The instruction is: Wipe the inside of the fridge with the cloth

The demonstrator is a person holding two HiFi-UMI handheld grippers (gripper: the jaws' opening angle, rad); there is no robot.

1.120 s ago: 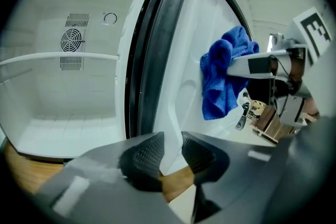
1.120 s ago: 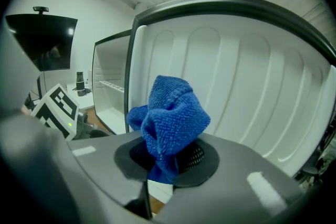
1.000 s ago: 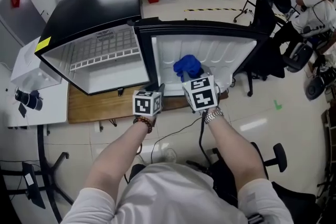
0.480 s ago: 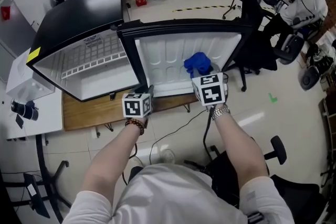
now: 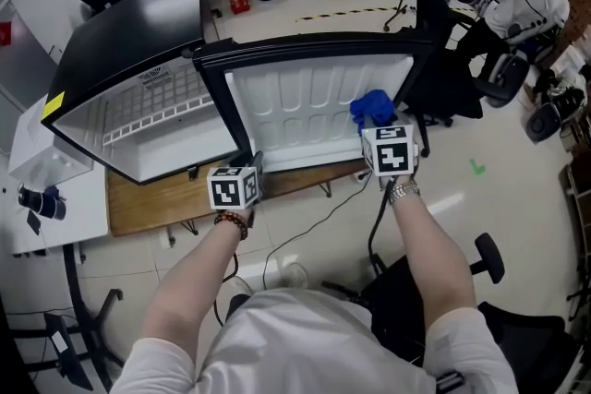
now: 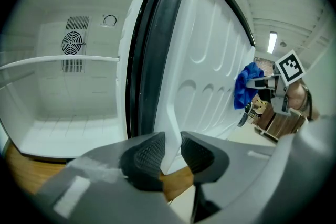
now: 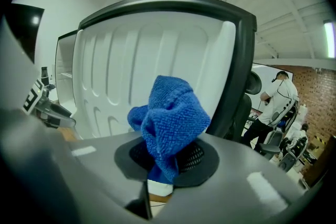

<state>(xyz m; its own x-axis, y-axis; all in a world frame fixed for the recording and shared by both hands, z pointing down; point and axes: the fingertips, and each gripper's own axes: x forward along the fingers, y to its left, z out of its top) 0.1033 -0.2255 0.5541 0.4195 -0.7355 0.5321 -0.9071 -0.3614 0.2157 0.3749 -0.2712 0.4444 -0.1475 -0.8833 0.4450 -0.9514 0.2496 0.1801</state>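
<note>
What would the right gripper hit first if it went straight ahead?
The right gripper, shut on the cloth, would push it into the white inner face of the door, close to its dark seal. The gap looks short, but depth is unclear.

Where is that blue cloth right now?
In the head view the blue cloth is pinched in the right gripper, by the right end of the open fridge door.
</note>
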